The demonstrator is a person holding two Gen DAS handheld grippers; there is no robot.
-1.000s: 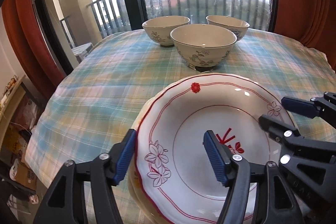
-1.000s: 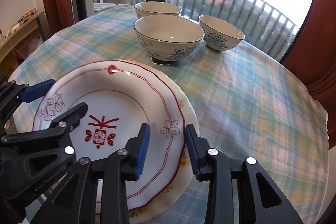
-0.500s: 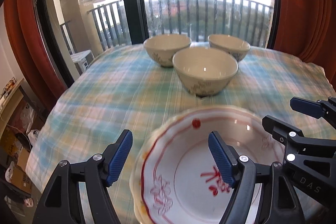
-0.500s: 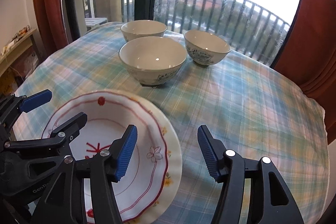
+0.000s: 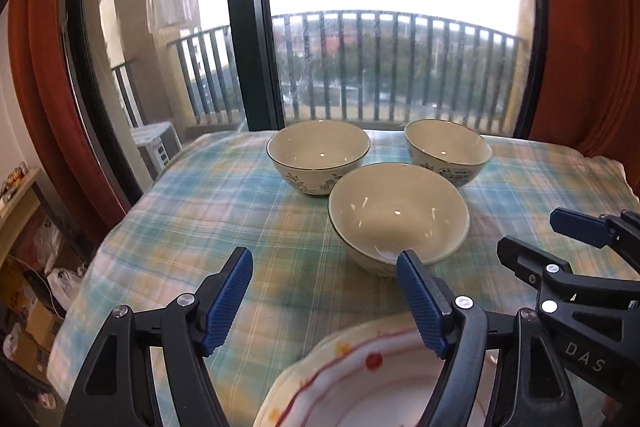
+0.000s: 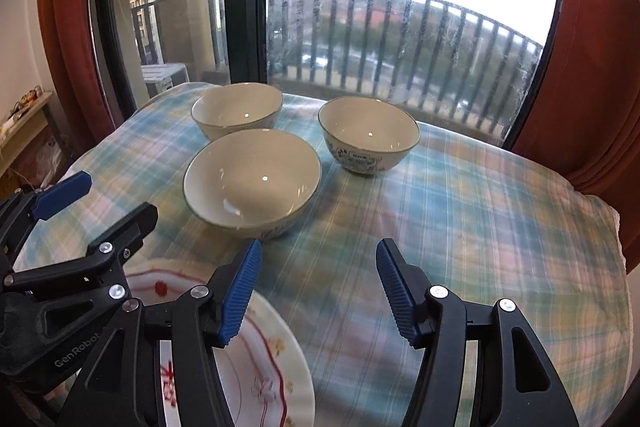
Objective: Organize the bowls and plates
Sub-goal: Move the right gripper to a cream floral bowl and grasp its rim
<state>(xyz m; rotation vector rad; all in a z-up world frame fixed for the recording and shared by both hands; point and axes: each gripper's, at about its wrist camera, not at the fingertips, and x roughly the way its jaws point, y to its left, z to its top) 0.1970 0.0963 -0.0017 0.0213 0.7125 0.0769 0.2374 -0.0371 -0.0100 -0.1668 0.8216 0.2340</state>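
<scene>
A stack of plates lies at the near edge of the table, with a red-trimmed white plate [image 5: 360, 391] on top; it also shows in the right wrist view [image 6: 256, 367]. Three cream bowls stand further back: a near one [image 5: 398, 211] [image 6: 252, 177], a far left one [image 5: 318, 155] [image 6: 237, 115] and a far right one [image 5: 447, 149] [image 6: 368, 133]. My left gripper [image 5: 324, 301] is open and empty above the plates' far rim. My right gripper [image 6: 318, 293] is open and empty, just right of the plates.
The round table carries a blue and yellow plaid cloth [image 6: 480, 219]. Behind it is a balcony window with a dark frame [image 5: 250, 27] and red curtains [image 6: 592, 47] at both sides. A shelf and clutter [image 5: 24, 267] lie low at the left.
Both grippers have opened and pulled back and up from the top plate, which now rests on the stack. The view has lifted towards the bowls and the window.
</scene>
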